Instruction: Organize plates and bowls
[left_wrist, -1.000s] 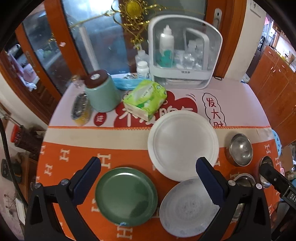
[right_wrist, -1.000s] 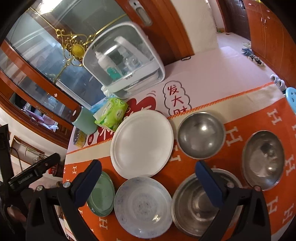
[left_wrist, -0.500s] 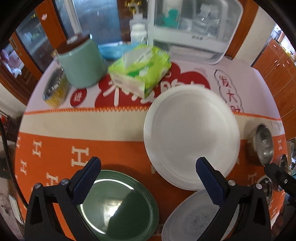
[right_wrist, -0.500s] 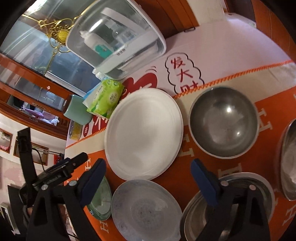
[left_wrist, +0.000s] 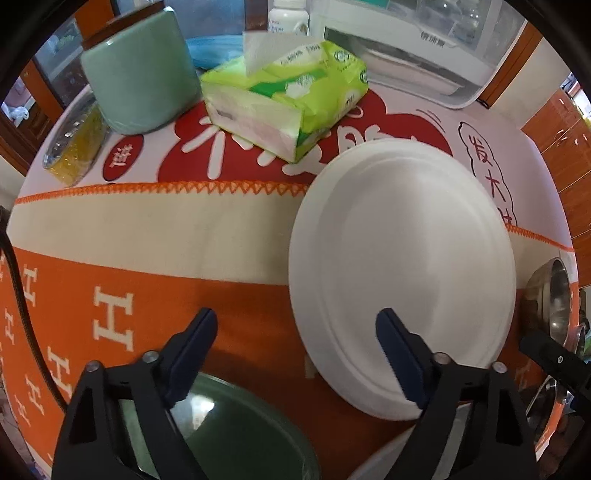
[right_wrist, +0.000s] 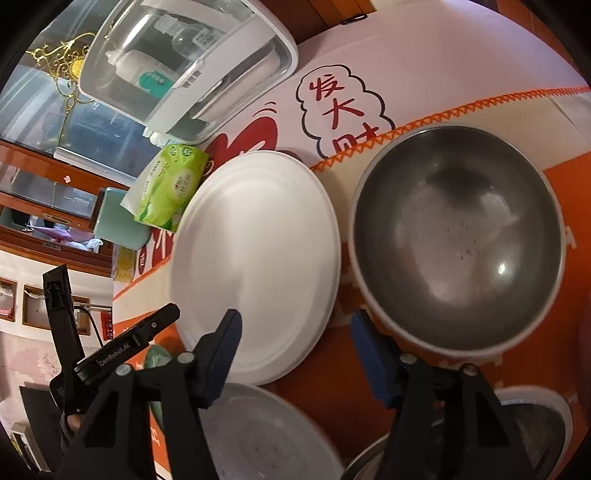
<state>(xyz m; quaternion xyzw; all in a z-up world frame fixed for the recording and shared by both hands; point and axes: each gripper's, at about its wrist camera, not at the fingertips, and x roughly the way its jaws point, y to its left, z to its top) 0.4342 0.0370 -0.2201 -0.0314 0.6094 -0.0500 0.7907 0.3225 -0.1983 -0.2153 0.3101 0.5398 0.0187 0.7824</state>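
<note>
While nothing looks stacked yet, the large round white plate (left_wrist: 402, 273) lies flat on the surface between the glossy green plate (left_wrist: 236, 432) and the steel bowl (right_wrist: 458, 236); the left gripper (left_wrist: 295, 354) and right gripper (right_wrist: 295, 354) hover with jaws wide, empty.

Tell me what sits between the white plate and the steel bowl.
Nothing: only a bare strip of orange cloth separates white plate from steel bowl, seen in the right wrist view.

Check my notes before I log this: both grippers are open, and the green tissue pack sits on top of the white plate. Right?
Not quite. The tissue pack sits on the tablecloth behind the white plate, not on it; the left wrist view shows this. Left gripper and right gripper are indeed open.
</note>
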